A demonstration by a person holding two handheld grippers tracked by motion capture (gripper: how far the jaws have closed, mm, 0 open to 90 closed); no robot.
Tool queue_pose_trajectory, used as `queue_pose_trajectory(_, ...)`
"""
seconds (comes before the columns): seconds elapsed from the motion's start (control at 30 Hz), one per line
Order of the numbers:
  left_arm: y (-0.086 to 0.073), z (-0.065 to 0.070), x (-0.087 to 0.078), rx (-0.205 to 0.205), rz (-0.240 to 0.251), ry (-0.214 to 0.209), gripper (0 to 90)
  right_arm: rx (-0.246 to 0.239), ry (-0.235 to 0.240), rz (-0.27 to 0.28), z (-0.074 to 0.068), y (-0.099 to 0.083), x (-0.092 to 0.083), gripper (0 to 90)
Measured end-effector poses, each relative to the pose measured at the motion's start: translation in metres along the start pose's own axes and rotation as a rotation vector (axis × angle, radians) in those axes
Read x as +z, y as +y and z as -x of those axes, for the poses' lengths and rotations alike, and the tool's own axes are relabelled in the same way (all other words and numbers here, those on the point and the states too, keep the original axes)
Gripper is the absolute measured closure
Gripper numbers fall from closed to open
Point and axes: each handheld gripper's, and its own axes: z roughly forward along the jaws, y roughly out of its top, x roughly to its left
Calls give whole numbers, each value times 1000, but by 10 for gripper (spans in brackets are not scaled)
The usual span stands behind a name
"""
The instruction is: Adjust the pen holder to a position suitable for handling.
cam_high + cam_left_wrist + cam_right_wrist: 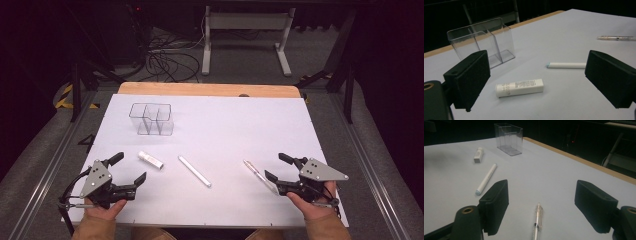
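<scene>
Both hands rest at the near edge of the table (215, 107), palms under the tools. The left gripper (131, 170) has its jaws wide apart and empty, aimed at a short white tube (519, 87). The right gripper (276, 167) has its jaws apart, straddling a clear plastic pen (536, 225) near the right corner. A slim white marker (194, 171) lies between; a clear compartmented holder (151, 119) stands toward the far left corner.
</scene>
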Motion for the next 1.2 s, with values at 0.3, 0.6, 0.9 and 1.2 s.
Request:
queue_pose_trajectory(0.3, 2, 0, -3, 13, 5, -14, 104, -2, 9, -9, -2, -1, 2, 279)
queue_pose_trajectory(0.6, 4, -3, -2, -2, 1, -42, 157, -10, 25, -16, -2, -1, 4, 303)
queue_pose_trajectory(0.9, 19, -4, 7, 36, -46, -60, 179, -13, 30, -20, -2, -1, 7, 292)
queue_pose_trajectory(1.2, 33, -11, 15, 55, -47, -70, 221, -8, 30, -34, -2, -4, 8, 293)
